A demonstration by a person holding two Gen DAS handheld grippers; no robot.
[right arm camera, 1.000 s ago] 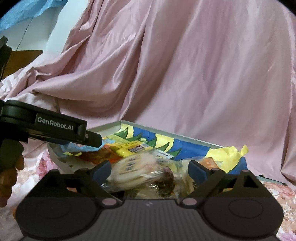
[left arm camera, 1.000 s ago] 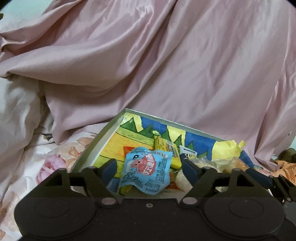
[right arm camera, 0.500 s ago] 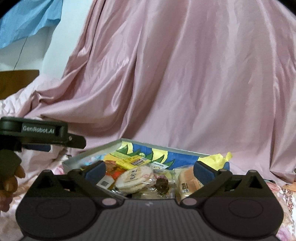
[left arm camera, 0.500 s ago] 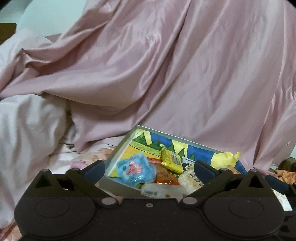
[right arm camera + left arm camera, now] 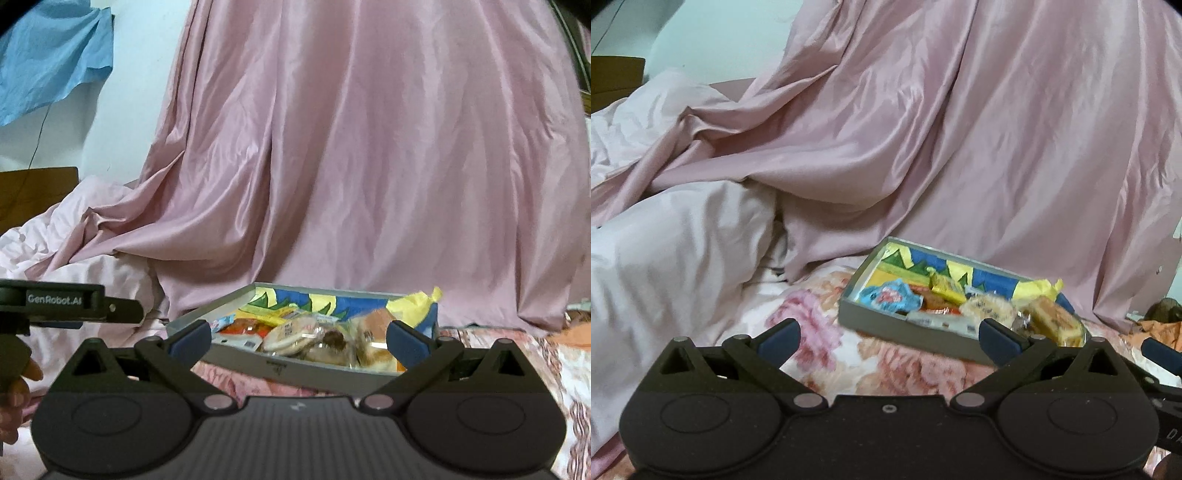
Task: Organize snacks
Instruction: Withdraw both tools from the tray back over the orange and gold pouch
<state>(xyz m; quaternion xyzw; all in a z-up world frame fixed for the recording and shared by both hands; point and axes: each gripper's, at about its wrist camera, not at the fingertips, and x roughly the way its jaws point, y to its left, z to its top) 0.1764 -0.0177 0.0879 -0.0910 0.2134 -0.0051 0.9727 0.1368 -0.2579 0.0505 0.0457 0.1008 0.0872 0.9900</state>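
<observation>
A shallow grey box (image 5: 897, 328) with a blue, yellow and green lining lies on the flowered bed and holds several snacks. A light blue packet (image 5: 888, 297), a yellow bar (image 5: 945, 290) and a round wrapped pastry (image 5: 988, 308) lie in it. My left gripper (image 5: 890, 338) is open and empty, short of the box's near wall. In the right wrist view the box (image 5: 295, 367) sits just ahead with wrapped pastries (image 5: 295, 332) in it. My right gripper (image 5: 299, 338) is open and empty in front of the box.
Pink satin cloth (image 5: 960, 147) hangs behind the box. A pale crumpled duvet (image 5: 665, 240) lies at the left. The left gripper's body (image 5: 74, 301) shows at the left of the right wrist view. Blue cloth (image 5: 48, 62) hangs on the wall.
Both grippers have drawn back and up from the box. The blue packet that sat between the left fingers now lies in the box.
</observation>
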